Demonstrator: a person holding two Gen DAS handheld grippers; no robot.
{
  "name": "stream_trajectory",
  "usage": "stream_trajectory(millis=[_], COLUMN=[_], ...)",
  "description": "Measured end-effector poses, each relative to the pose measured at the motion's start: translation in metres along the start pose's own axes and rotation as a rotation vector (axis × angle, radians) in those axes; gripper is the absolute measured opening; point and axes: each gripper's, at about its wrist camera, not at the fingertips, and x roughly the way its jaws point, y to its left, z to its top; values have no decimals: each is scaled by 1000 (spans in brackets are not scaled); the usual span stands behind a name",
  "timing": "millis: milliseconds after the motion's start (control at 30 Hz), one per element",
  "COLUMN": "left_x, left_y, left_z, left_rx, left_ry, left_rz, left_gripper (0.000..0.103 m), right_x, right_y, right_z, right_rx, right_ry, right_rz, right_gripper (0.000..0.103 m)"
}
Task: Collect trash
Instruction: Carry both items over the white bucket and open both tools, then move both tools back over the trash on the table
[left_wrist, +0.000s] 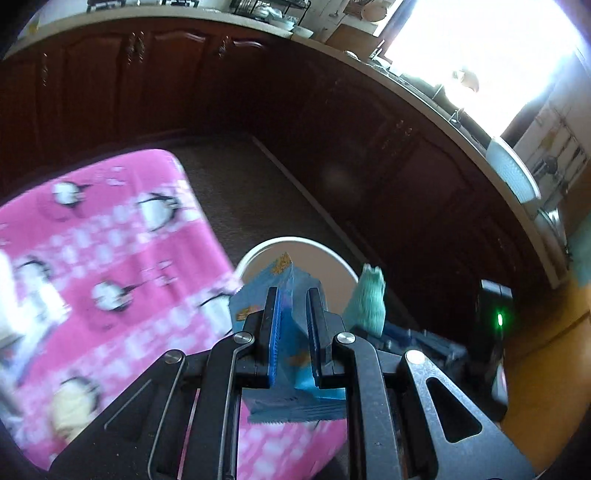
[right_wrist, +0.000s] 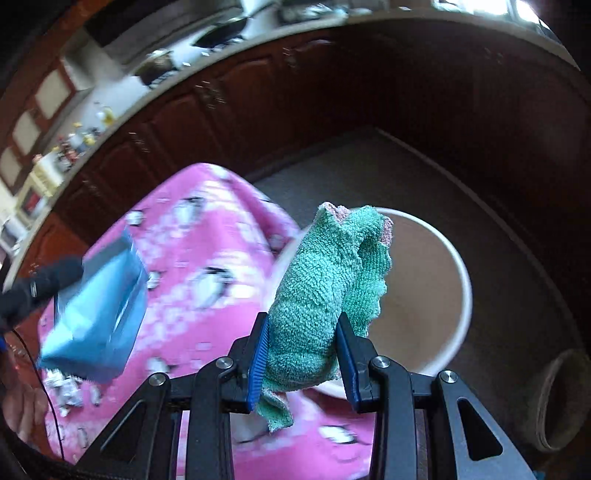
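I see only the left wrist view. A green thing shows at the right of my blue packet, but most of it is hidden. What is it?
Observer: A green terry cloth; the right gripper is shut on it.
Operator: Is it above the bucket?
Observer: In the right view it overlaps the left rim of the white bucket.
Operator: Is more trash left on the pink cloth?
Observer: Yes, crumpled foil scraps lie on the pink penguin blanket, below your blue packet.

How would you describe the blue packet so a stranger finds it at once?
Start at the pink penguin cloth, then its edge beside the white bucket. There the left claw pinches a blue snack packet: shiny foil, unlike the fuzzy green rag.
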Motion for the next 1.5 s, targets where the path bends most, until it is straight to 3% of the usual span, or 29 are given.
stream_trajectory(millis=[133,233,267,400,733,933,1333,1500], left_x=[39,50,51,42,19,4,-43,-69], left_y=[-1,1,2,5,11,12,31,44], left_z=[9,8,7,-2,-21,-31,-49,-61], left_rx=[-49,-69,-70,-28,62,97,91,78], left_ry=[-2,7,17,7,-38,-69,-133,-156], left_rz=[9,35,39,70,205,254,339,356], left_gripper=[12,17,24,51,51,51,52,60], right_x=[13,20,18,17,20,1,-26,-37], right_y=[-22,-32,-34,-38,-21,3,48,73], right_z=[1,2,1,-1,-16,-19,-24,-29], right_rx=[10,21,21,12,9,-38,-89,-122], right_ry=[17,11,-3,-15,-12,-79,-122,-138], right_rz=[-42,-77,-93,-112,-89,-116,-102,-76], right_gripper=[34,47,52,54,55,69,71,73])
